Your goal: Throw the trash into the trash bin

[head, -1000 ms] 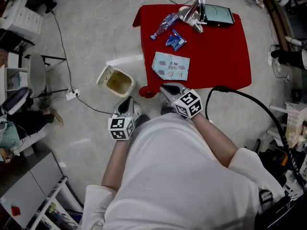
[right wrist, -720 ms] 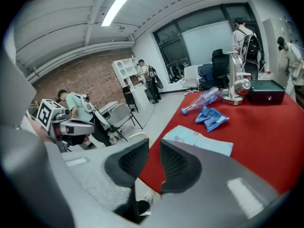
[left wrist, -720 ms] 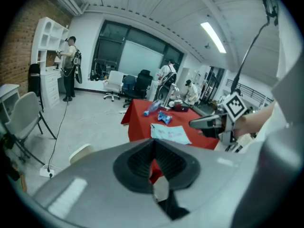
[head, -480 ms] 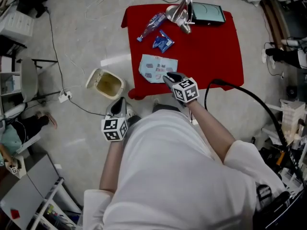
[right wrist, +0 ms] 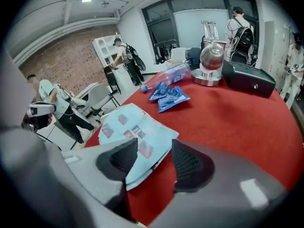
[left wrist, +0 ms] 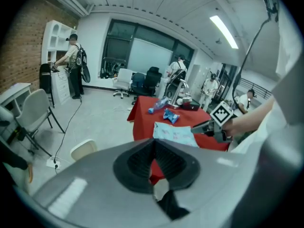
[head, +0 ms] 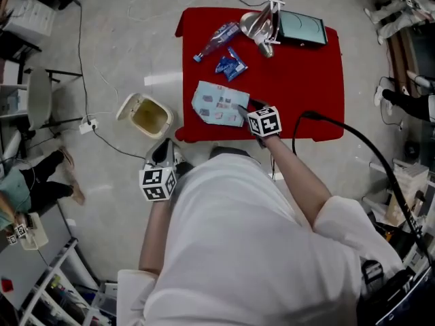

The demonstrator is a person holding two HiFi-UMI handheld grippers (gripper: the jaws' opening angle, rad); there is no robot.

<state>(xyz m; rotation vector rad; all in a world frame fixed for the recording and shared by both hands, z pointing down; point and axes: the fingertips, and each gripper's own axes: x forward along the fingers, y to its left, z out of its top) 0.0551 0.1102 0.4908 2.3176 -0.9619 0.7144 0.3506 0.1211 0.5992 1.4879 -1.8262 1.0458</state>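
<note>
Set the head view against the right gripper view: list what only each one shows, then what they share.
Only the head view: the left gripper hanging off the red table at its near corner, and the person's white-clad torso.
Only the right gripper view: the right gripper seen along its jaws, which have just been opening, with the light blue packet edge between them, unpinched; also a standing person with a backpack.
Both: the table, that packet, a blue wrapper, a plastic bottle and a black case.
</note>
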